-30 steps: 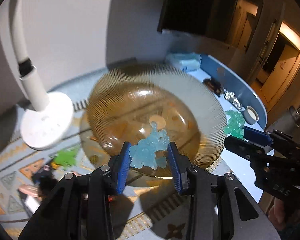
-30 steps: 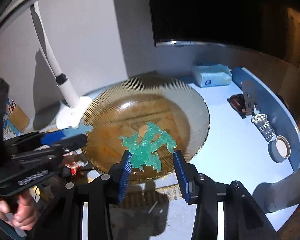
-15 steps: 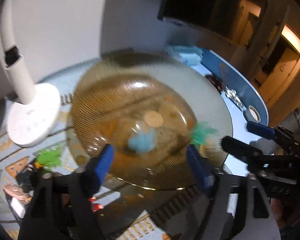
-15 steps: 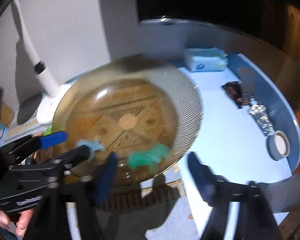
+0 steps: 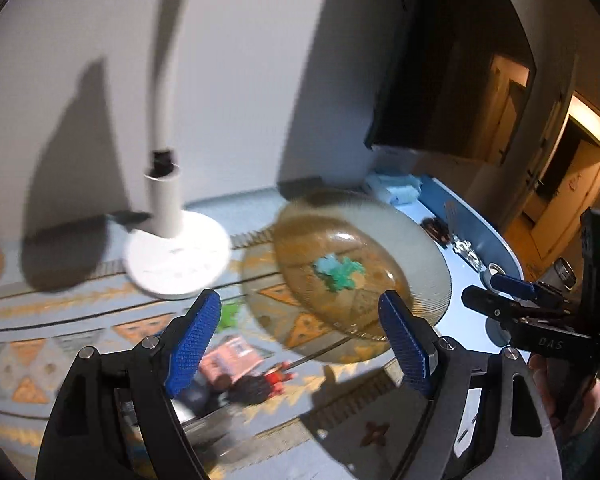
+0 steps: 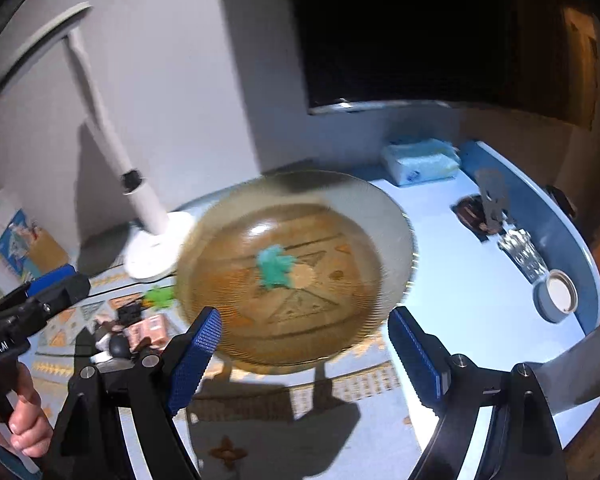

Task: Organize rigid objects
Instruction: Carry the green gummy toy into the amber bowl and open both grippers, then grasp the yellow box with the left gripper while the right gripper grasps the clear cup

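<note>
Both tongs, left gripper [image 5: 300, 338] and right gripper [image 6: 305, 354], gape wide, empty, near the amber plate [image 6: 392, 216] holding teal figures [image 6: 275, 267]; next, probably the green figure [image 6: 161, 295] beside it.

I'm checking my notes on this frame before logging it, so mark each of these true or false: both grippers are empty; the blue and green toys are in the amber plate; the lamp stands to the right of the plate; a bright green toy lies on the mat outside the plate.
1. Both grippers are empty. True: the left gripper and the right gripper stand open with nothing between the fingers.
2. The blue and green toys lie in the amber plate. True.
3. The white lamp stands right of the plate. False: it stands to the left.
4. A bright green toy lies on the patterned mat outside the plate. True.
5. The plate is held up by a gripper. False: neither touches it.
</note>
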Demonstrator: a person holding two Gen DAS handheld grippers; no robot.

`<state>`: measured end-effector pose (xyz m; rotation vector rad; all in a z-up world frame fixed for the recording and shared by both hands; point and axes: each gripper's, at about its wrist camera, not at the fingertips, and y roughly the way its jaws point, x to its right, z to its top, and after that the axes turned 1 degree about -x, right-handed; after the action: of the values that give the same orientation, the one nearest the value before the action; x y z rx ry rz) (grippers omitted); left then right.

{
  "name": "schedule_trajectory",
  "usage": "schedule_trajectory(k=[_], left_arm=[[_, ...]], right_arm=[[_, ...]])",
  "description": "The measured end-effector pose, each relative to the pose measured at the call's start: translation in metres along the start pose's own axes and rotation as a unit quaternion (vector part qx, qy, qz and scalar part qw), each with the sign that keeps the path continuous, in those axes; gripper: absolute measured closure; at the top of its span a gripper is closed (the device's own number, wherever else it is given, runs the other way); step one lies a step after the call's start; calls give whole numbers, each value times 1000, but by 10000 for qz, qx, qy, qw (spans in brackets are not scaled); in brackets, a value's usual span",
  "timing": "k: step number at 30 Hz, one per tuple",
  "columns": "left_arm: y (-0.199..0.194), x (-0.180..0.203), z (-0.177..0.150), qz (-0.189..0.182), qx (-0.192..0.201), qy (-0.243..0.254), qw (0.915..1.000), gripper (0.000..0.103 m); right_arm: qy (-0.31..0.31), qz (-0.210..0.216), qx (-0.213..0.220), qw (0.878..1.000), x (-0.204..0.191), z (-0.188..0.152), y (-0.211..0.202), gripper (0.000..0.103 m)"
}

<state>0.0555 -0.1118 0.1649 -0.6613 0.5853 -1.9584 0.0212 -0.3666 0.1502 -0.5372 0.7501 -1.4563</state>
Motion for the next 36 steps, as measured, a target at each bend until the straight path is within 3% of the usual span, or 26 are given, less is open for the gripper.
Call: schedule_trajectory(k=[5,10,12,13,14,18,24,30,36], left_arm=[[-70,-43,-21,239,511,-415,9975,23],[-130,-84,-36,789,934,-774,9895,23],[-138,-93,-45,970,975,-807,9872,19],[-138,-97,-52,1040,954,-833,9865,13],[-134,-103,-61,1137,886,-878,9857,8],[-97,-127,-104,1333,241,-1083,9848,8],[-28,-124,-160,1049,-718,-1284,9835,8],[6,-88,-169,1191,-1000,-772,9848,8],[34,-74,-166,1567,-1297,-496,9778,8]], right_arm=[[-389,362,214,9984,-42,-1,-26,19],[-687,790,222,9943,-79,-5,-33,19],[-780,921,220,9924,-92,-11,-31,19],[-820,996,179,9915,-98,-15,-27,19],[-858,1086,99,9903,-103,-21,-20,19],[-868,1328,-429,9864,-120,-50,15,19],[-858,1395,-1281,9781,-131,-89,71,19],[-1046,1362,-1583,9723,-138,-107,90,25],[-970,1569,-1704,9680,-149,-104,99,31]])
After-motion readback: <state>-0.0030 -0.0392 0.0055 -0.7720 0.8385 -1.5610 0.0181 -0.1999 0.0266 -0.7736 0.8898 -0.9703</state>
